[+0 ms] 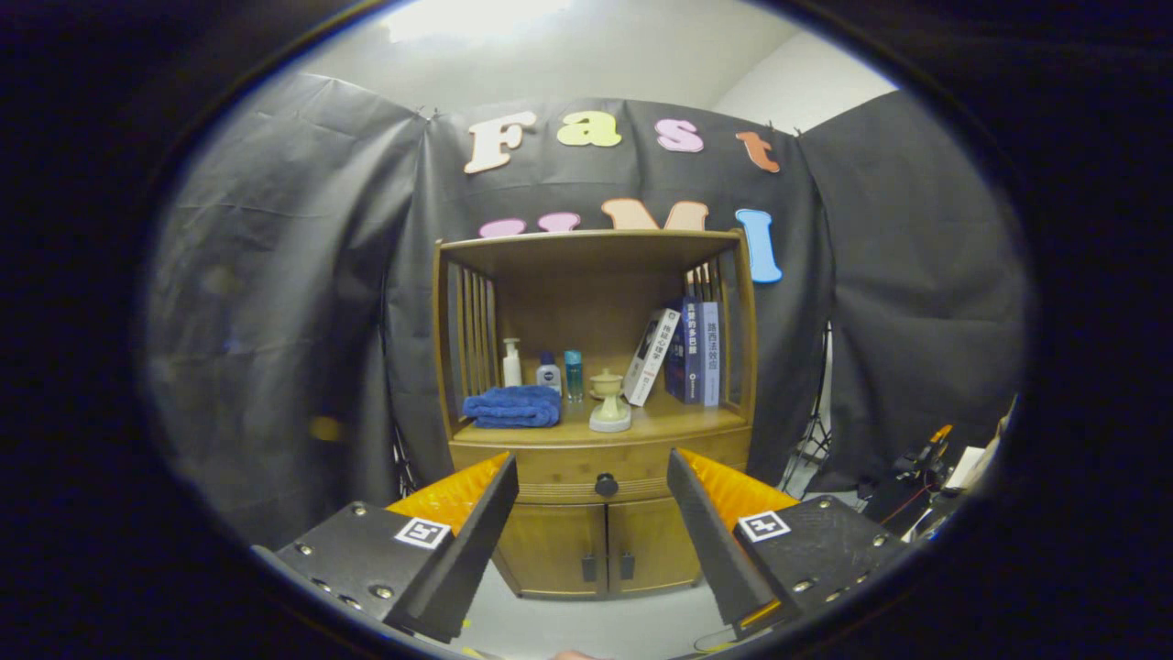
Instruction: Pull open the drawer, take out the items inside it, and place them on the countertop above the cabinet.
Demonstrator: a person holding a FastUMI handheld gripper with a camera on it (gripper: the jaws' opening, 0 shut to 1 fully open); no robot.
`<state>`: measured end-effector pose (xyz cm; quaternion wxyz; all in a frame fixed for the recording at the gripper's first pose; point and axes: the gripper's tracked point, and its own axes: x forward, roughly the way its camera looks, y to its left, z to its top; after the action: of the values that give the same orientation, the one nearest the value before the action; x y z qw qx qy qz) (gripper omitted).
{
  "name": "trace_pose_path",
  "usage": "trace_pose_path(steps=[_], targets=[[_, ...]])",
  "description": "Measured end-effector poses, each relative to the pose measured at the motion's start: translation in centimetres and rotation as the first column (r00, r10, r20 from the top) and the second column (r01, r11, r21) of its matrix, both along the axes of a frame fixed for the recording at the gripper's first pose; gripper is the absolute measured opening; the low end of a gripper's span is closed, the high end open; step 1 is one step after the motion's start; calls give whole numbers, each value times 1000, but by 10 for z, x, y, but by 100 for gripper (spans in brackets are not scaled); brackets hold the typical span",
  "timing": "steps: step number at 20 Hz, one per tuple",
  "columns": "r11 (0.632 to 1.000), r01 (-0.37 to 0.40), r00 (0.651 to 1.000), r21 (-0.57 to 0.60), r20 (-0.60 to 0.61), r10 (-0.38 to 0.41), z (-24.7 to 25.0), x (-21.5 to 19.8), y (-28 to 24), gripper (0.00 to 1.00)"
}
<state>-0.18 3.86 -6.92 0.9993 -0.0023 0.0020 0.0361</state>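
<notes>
Drawer [600, 469] on the cabinet [596, 513] sits flush shut, its knob [606, 485] straight ahead between the fingers but well beyond them. The gripper [592, 513] has its jaws spread wide, holding nothing. Risk as I see it: that knob's small, so an off-center approach could slip off it. The towel [511, 406] and cup [608, 401] crowd the countertop [678, 423] too.
</notes>
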Motion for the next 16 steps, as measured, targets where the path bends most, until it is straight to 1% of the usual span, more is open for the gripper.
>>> trace_pose_path(steps=[6, 12, 16], targets=[[1000, 6, 1000, 9, 18, -7, 8, -4, -10, 98], [999, 27, 1000, 38, 10, -28, 9, 3, -19, 98], [999, 33, 999, 31, 9, -33, 6, 5, -23, 98]])
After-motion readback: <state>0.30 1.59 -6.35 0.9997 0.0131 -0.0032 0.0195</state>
